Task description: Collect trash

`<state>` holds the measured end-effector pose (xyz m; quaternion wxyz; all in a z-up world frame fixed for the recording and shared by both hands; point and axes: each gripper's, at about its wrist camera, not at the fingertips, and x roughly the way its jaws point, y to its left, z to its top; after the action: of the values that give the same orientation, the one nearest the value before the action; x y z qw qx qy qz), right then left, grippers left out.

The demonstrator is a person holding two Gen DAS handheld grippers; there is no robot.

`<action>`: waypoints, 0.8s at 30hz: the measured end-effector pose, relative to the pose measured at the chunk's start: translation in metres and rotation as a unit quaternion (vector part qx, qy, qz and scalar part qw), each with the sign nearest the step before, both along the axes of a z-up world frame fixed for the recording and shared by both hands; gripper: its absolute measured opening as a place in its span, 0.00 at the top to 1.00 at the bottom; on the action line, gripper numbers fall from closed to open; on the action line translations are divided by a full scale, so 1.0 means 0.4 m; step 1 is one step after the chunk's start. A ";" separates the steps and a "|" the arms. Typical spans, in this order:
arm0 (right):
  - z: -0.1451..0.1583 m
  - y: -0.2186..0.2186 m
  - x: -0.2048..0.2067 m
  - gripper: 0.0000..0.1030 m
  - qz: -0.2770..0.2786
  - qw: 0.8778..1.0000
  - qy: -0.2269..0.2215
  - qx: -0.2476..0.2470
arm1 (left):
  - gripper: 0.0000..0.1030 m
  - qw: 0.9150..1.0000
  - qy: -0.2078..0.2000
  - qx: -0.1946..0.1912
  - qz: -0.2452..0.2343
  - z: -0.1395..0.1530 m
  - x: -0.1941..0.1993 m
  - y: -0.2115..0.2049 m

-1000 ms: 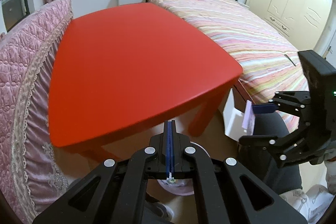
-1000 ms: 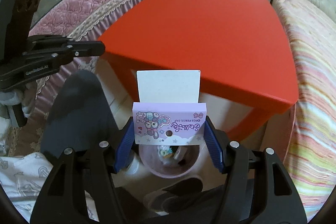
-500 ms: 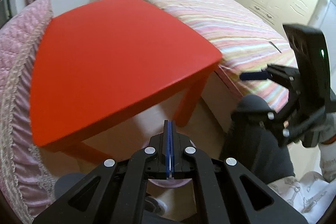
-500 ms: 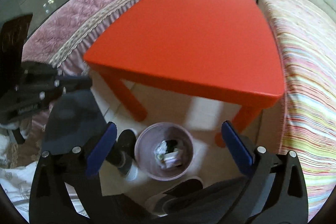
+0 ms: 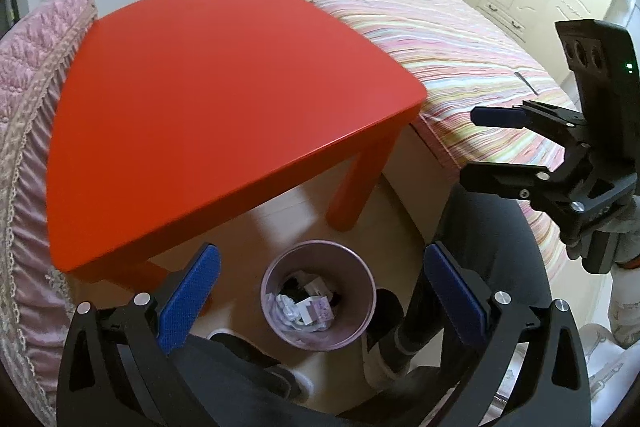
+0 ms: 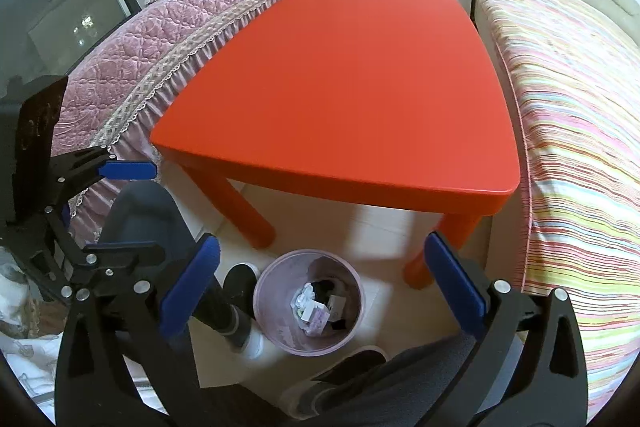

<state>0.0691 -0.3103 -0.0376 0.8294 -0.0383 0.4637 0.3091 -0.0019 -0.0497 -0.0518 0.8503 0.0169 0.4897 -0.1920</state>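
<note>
Both grippers, left gripper and right gripper, hang spread apart and empty directly above the pink trash bin beside the red bench.

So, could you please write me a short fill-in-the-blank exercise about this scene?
1. The left gripper and right gripper are both ____.
2. The trash lies inside the pink ____.
3. The bin stands on the floor beside a leg of the ____ table.

Missing words: open; bin; red
</note>
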 end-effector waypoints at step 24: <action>0.166 0.106 0.135 0.03 -0.004 0.996 -0.085 -0.003 | 0.05 0.991 -0.078 -0.001 0.109 0.133 0.107 0.145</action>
<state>0.1230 -0.2679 0.0287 0.8672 -0.0650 0.3923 0.2999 0.0410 0.0083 0.0016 0.9019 -0.0221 0.4204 -0.0966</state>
